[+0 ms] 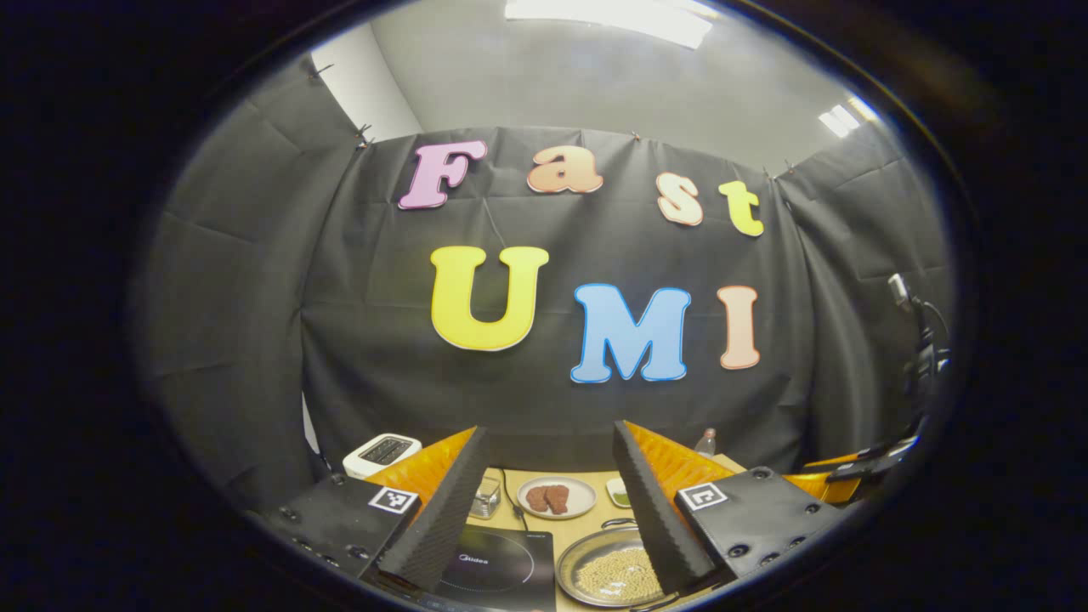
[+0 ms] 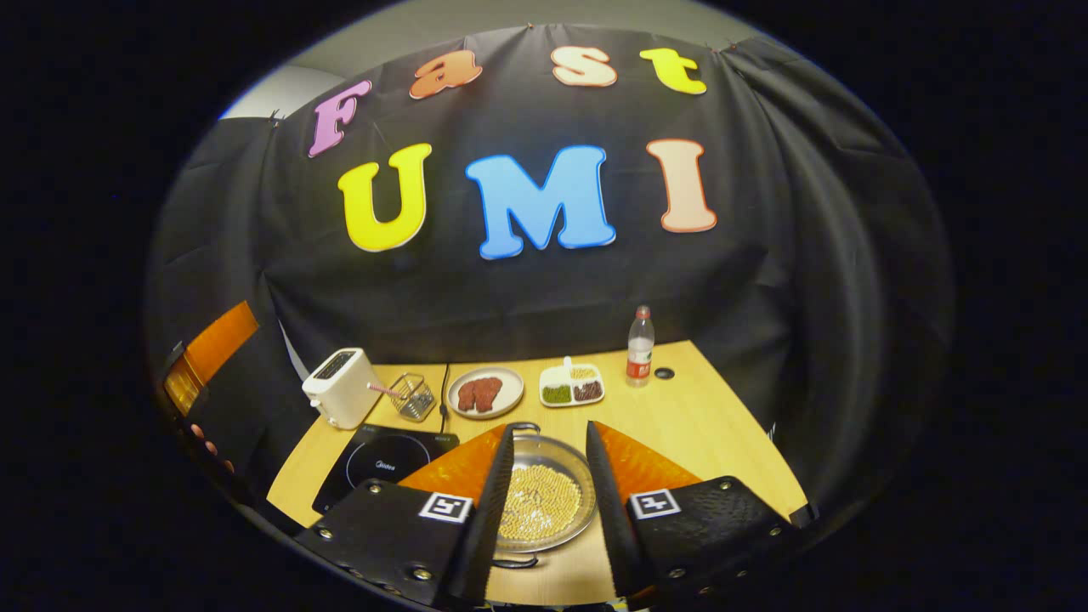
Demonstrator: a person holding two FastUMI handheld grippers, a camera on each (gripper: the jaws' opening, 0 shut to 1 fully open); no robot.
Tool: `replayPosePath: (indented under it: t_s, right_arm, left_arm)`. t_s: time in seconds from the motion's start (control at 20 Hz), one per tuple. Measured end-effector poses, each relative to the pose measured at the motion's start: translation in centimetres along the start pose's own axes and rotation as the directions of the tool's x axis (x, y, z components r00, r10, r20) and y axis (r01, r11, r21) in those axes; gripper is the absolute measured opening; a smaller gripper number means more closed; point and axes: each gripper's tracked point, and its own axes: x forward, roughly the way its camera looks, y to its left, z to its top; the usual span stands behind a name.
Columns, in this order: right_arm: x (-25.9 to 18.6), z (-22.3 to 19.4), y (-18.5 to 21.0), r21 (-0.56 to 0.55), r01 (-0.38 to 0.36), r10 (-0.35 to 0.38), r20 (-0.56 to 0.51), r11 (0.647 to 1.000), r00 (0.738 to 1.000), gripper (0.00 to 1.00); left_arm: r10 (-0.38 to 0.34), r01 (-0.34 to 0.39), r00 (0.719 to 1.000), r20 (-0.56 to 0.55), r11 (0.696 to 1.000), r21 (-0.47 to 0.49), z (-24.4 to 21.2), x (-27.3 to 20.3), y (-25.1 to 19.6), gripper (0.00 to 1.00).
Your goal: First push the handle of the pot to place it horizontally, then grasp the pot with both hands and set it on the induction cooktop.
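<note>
In the right gripper view, the right gripper [image 2: 548, 476] has its two fingers spread apart with nothing between them, and one pot [image 2: 544, 497] of pale beans sits on the wooden table [image 2: 705, 425] in the gap between the fingers, its two loop handles at the far and near rims. One induction cooktop [image 2: 382, 467] lies just left of the left finger. Beyond the fingertips stand one toaster [image 2: 340, 387], one wire basket [image 2: 414, 396], one plate of meat [image 2: 484, 393], one divided dish [image 2: 574, 387] and one bottle [image 2: 639, 347]. In the left gripper view, the left gripper [image 1: 548, 501] is likewise open and empty, with the cooktop between its fingers and the pot partly behind the right finger.
</note>
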Motion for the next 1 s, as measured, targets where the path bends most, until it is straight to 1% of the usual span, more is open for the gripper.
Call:
replayPosePath:
  t_s: [0.05, 0.1, 0.15, 0.3, 0.45, 0.5, 0.55, 0.6, 0.65, 0.7, 0.75, 0.8, 0.9, 0.95, 1.0]
  right_arm:
    - [0.4, -1.3, 0.1, 0.005, 0.000, 0.000, -0.043, 1.000, 0.999, 0.41]
    - [0.7, -2.4, 0.0, 0.008, 0.010, -0.009, -0.083, 1.000, 0.997, 0.36]
    - [0.9, -3.7, 0.5, 0.009, -0.001, 0.002, -0.122, 1.000, 0.993, 0.25]
    - [1.4, -7.2, 1.8, -0.013, -0.035, 0.031, -0.232, 0.999, 0.972, 0.26]
    - [2.1, -9.4, 3.2, -0.015, -0.075, 0.066, -0.307, 0.997, 0.949, 0.26]
    - [2.1, -10.0, 3.3, -0.015, -0.066, 0.057, -0.336, 0.998, 0.940, 0.26]
    - [3.5, -11.6, 3.8, 0.005, -0.070, 0.067, -0.359, 0.998, 0.931, 0.15]
    - [2.8, -12.1, 4.6, 0.020, -0.091, 0.092, -0.392, 0.996, 0.915, 0.04]
    - [2.9, -13.3, 5.0, 0.033, -0.101, 0.105, -0.424, 0.994, 0.900, 0.01]
    - [3.1, -14.2, 5.5, 0.047, -0.107, 0.117, -0.450, 0.993, 0.885, 0.01]
    - [3.3, -15.1, 5.9, 0.065, -0.114, 0.131, -0.476, 0.991, 0.870, 0.01]
    - [3.4, -16.3, 6.4, 0.085, -0.122, 0.149, -0.505, 0.989, 0.850, 0.01]
    - [3.6, -18.0, 7.2, 0.123, -0.130, 0.176, -0.551, 0.984, 0.815, 0.01]
    - [3.7, -18.8, 7.5, 0.130, -0.131, 0.183, -0.570, 0.983, 0.801, 0.01]
    - [3.9, -19.4, 7.7, 0.136, -0.132, 0.187, -0.587, 0.982, 0.788, 0.01]
  left_arm:
    - [0.000, 0.000, 1.000, -0.006, 1.000, 0.000, -0.4, -0.1, 0.1, 0.93]
    - [0.001, -0.001, 1.000, -0.011, 1.000, 0.002, -0.6, -0.2, 0.4, 0.93]
    - [0.005, -0.005, 1.000, -0.017, 1.000, 0.006, -0.8, -0.2, 0.8, 0.99]
    - [0.020, -0.019, 0.999, -0.035, 1.000, 0.006, -1.5, -0.5, 1.9, 0.99]
    - [0.036, -0.035, 0.998, -0.055, 0.999, 0.002, -2.4, -0.5, 2.9, 0.99]
    - [0.041, -0.041, 0.997, -0.059, 0.999, 0.002, -2.5, -0.6, 3.3, 0.99]
    - [0.048, -0.048, 0.997, -0.061, 0.999, 0.003, -2.7, -0.7, 3.7, 0.96]
    - [0.053, -0.052, 0.996, -0.068, 0.999, 0.006, -2.8, -0.8, 4.0, 0.99]
    - [0.058, -0.057, 0.996, -0.070, 0.998, 0.008, -3.1, -1.0, 4.3, 0.96]
    - [0.063, -0.062, 0.995, -0.072, 0.998, 0.009, -3.1, -1.2, 4.7, 0.96]
    - [0.065, -0.065, 0.995, -0.075, 0.998, 0.010, -3.3, -1.1, 5.0, 0.99]
    - [0.070, -0.070, 0.994, -0.079, 0.998, 0.011, -3.4, -1.1, 5.3, 0.99]
    - [0.080, -0.080, 0.993, -0.084, 0.997, 0.012, -3.5, -1.3, 5.9, 0.93]
    - [0.083, -0.083, 0.993, -0.087, 0.997, 0.010, -3.7, -1.3, 6.3, 0.96]
    - [0.087, -0.087, 0.992, -0.091, 0.996, 0.008, -3.9, -1.5, 6.5, 0.96]
